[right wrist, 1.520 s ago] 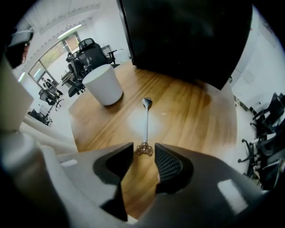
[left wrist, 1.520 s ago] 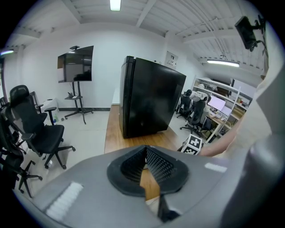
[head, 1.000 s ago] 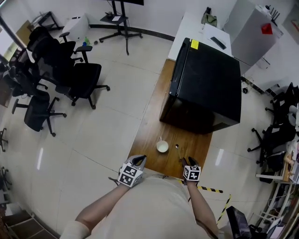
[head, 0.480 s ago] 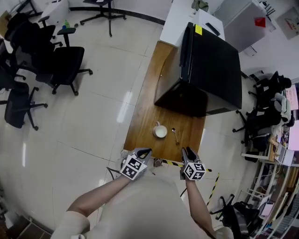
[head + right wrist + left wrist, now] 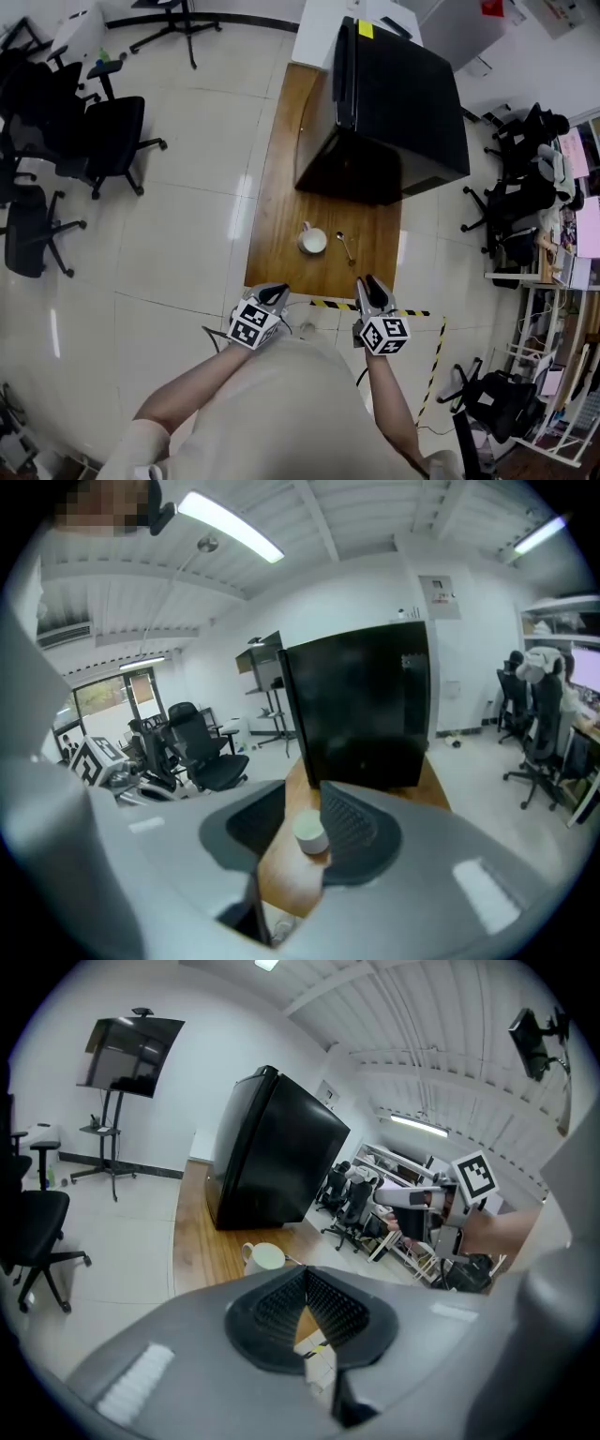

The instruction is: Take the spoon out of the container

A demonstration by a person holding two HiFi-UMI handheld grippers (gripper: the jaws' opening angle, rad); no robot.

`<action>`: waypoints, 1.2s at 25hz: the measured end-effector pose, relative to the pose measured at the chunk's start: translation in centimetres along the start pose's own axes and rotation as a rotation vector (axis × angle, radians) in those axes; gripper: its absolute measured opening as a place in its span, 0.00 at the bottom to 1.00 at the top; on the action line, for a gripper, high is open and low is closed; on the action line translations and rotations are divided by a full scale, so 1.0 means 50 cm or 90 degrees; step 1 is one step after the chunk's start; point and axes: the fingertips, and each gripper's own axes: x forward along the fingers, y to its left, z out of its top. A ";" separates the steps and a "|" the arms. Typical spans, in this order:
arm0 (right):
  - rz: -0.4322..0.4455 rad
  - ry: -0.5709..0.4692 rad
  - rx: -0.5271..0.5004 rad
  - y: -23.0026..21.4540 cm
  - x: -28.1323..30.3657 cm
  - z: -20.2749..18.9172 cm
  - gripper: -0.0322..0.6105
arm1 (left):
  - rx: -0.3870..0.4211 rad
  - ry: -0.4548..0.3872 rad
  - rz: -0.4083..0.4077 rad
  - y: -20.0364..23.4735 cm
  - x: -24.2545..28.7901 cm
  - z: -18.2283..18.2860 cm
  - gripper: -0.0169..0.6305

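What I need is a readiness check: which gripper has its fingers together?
The left gripper: its fingers meet at the tips. The right gripper has its fingers apart, closing with nothing between them.

**Spoon out, beside the cup**

The slim metal spoon (image 5: 344, 247) lies flat on the wood just right of the container (image 5: 313, 241), apart from it. Its handle slants toward the closing, empty right gripper (image 5: 370, 289). The container, a white handled cup, stands upright ahead of the left gripper (image 5: 275, 294), between both tongs.
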 end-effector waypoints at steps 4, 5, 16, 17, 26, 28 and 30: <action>0.009 -0.032 0.000 -0.020 -0.034 0.012 0.23 | 0.037 0.011 0.015 -0.023 0.000 0.009 0.01; 0.012 -0.040 0.000 -0.027 -0.047 0.012 0.23 | 0.046 0.012 0.022 -0.030 0.003 0.012 0.01; 0.041 -0.118 0.050 -0.151 -0.227 -0.037 0.22 | 0.087 0.007 0.058 -0.237 0.049 0.000 0.01; 0.048 -0.122 0.053 -0.156 -0.241 -0.043 0.22 | 0.088 0.006 0.067 -0.248 0.047 -0.006 0.01; 0.118 -0.152 0.053 -0.181 -0.365 -0.095 0.20 | 0.052 -0.027 0.150 -0.345 0.017 -0.070 0.01; 0.133 -0.153 0.053 -0.187 -0.390 -0.113 0.20 | 0.037 -0.042 0.173 -0.366 0.002 -0.083 0.01; 0.145 -0.151 0.052 -0.188 -0.410 -0.133 0.19 | 0.027 -0.041 0.194 -0.386 -0.015 -0.109 0.01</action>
